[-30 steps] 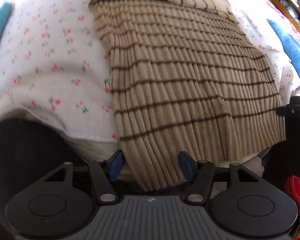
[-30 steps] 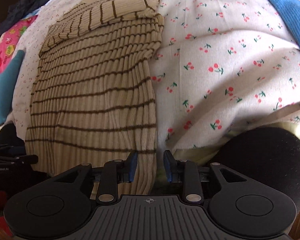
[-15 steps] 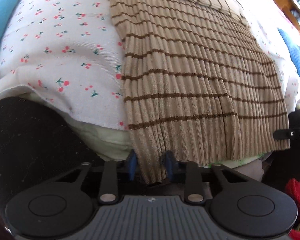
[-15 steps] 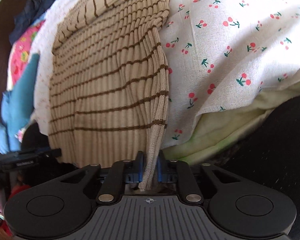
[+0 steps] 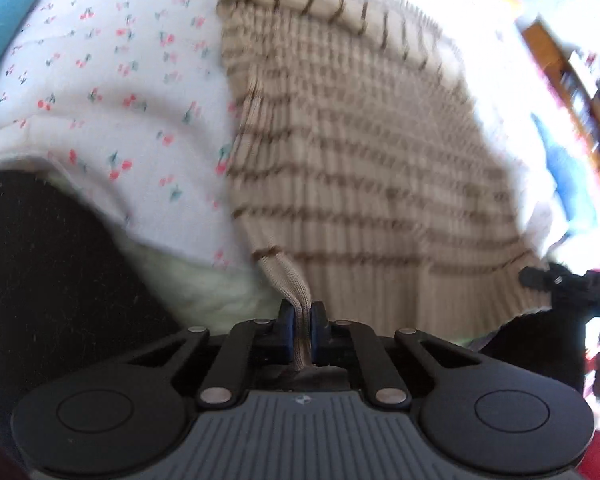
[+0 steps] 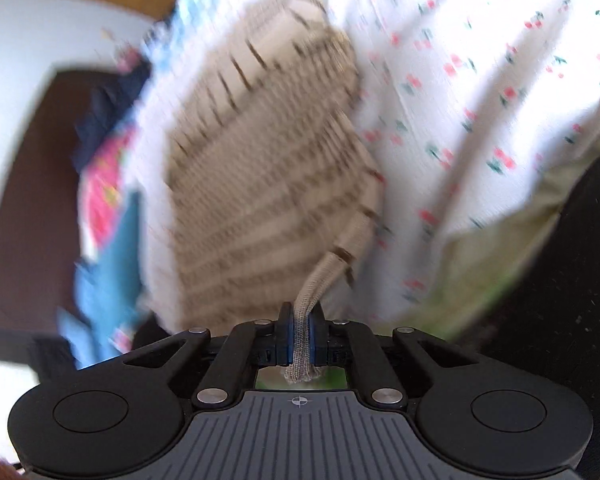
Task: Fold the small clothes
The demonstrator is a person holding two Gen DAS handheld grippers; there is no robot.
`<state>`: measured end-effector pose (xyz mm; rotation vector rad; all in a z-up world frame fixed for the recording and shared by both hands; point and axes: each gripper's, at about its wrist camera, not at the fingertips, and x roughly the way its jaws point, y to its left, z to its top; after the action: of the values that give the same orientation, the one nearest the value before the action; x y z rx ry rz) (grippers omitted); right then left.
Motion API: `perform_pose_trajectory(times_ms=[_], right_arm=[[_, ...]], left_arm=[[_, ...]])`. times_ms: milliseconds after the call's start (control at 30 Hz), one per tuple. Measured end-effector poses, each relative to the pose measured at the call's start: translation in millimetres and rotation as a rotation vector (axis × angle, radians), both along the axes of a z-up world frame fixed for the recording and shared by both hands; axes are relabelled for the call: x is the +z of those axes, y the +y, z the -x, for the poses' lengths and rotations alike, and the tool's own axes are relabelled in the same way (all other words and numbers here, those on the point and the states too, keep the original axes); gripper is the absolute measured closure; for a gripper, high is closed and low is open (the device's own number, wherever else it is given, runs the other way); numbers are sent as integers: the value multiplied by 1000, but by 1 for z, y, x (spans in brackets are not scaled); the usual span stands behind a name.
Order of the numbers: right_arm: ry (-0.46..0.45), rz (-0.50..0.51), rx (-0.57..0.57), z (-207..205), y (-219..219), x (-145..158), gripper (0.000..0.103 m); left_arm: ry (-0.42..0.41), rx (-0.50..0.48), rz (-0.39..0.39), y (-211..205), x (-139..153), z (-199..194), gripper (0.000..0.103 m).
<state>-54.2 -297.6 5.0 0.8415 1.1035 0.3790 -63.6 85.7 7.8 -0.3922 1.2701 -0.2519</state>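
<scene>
A beige ribbed sweater with thin brown stripes (image 5: pixel 360 152) lies on a white cherry-print sheet (image 5: pixel 112 92). My left gripper (image 5: pixel 301 330) is shut on the sweater's near left hem corner. My right gripper (image 6: pixel 300 334) is shut on the near right hem corner of the sweater (image 6: pixel 268 168). Both corners are lifted off the sheet (image 6: pixel 480 92) and the hem is pulled taut toward the cameras. Both views are blurred by motion. The right gripper's side shows at the right edge of the left wrist view (image 5: pixel 572 284).
A turquoise garment (image 5: pixel 4 20) lies at the far left, another blue one (image 5: pixel 560 168) at the right. Pink, blue and dark clothes (image 6: pixel 104 184) are piled left of the sweater. The bed's front edge with a pale green layer (image 6: pixel 480 256) drops to dark floor.
Both grippers, shut on the hem corners, have lifted and are swinging the hem up and forward. The views have tilted and blurred.
</scene>
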Motion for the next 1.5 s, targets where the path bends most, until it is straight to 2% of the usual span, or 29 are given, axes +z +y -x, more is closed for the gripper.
perform_pose_trajectory(times_ms=[167, 267, 400, 500, 600, 767, 867, 1033, 1133, 1333, 1400, 1433, 1500], right_arm=[[-182, -156, -106, -24, 2, 25, 96], [-279, -204, -165, -46, -1, 44, 96], [-370, -222, -244, -91, -4, 63, 96], [-405, -221, -296, -133, -4, 70, 96], [-419, -194, -358, -171, -7, 69, 96], [-377, -108, -470, -234, -6, 41, 96], [-330, -60, -498, -261, -3, 17, 96], [-257, 38, -526, -289, -5, -15, 96], [-218, 56, -493, -298, -2, -27, 96], [-186, 48, -465, -306, 0, -35, 89], [-208, 40, -456, -301, -1, -29, 79], [-224, 40, -460, -299, -3, -25, 70], [-269, 56, -470, -295, -6, -15, 65]], left_arm=[[-168, 84, 155, 6, 34, -20, 90], [-278, 111, 200, 12, 58, -40, 90], [-411, 168, 249, 20, 83, -77, 90], [-491, 218, 279, 25, 92, -115, 90], [-546, 269, 276, 32, 96, -154, 90], [-553, 375, 212, 44, 75, -216, 90], [-516, 436, 169, 53, 46, -243, 94], [-429, 468, 71, 56, 0, -276, 97], [-404, 471, 47, 56, -11, -278, 97], [-431, 426, -10, 50, -1, -261, 95], [-450, 415, -42, 46, 3, -253, 88], [-458, 422, -46, 45, 5, -249, 85], [-477, 448, -36, 44, 7, -239, 74]])
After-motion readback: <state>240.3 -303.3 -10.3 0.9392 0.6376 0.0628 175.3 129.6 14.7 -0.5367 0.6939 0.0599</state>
